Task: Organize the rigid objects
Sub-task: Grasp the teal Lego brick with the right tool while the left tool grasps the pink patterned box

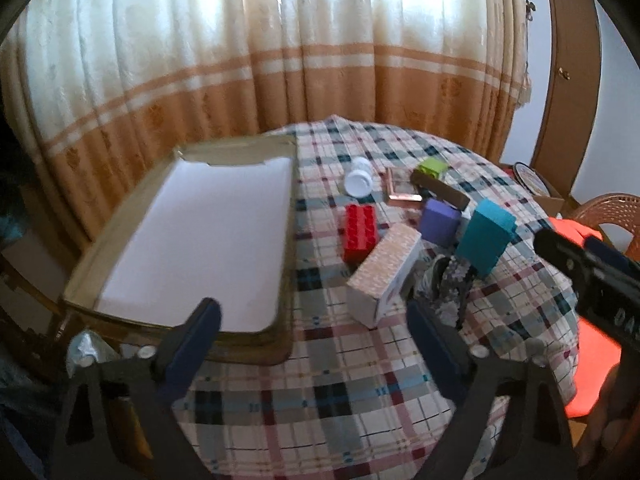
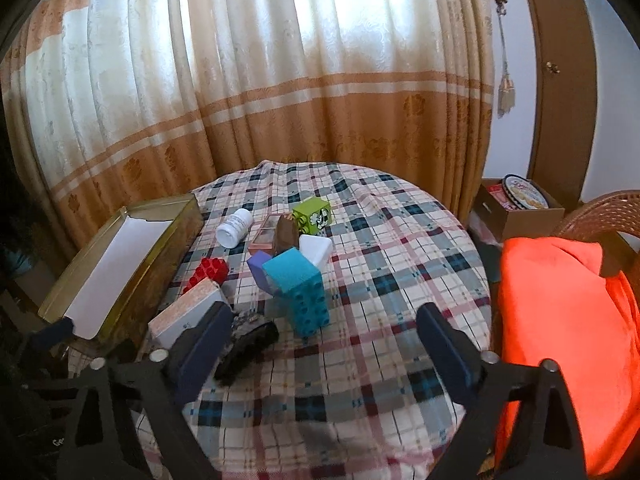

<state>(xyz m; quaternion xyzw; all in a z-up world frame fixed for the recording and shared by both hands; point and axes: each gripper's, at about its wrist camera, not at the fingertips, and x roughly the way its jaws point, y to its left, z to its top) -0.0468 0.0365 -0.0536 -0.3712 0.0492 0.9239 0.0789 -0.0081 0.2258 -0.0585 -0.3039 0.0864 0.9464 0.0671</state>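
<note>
A round table [image 2: 380,280] in plaid cloth stands before cream-and-tan curtains [image 2: 280,80]. Along its left edge lies a shallow tray [image 1: 92,264] lined in white. Right of it, rigid objects crowd together: a red brick [image 1: 359,236], a white bottle [image 1: 359,180], a green cube [image 2: 312,216], a purple block [image 1: 440,222], an upright teal block [image 2: 304,292] and a patterned box [image 1: 384,276]. The left gripper [image 1: 314,340] and right gripper [image 2: 324,344] hover over the cloth, jaws spread wide, holding nothing.

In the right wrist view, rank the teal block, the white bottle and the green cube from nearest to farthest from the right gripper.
From the right gripper:
1. Teal block, standing upright just ahead, centre.
2. White bottle, lying farther back, to the left.
3. Green cube, at the back of the pile; close to the bottle's depth.
</note>
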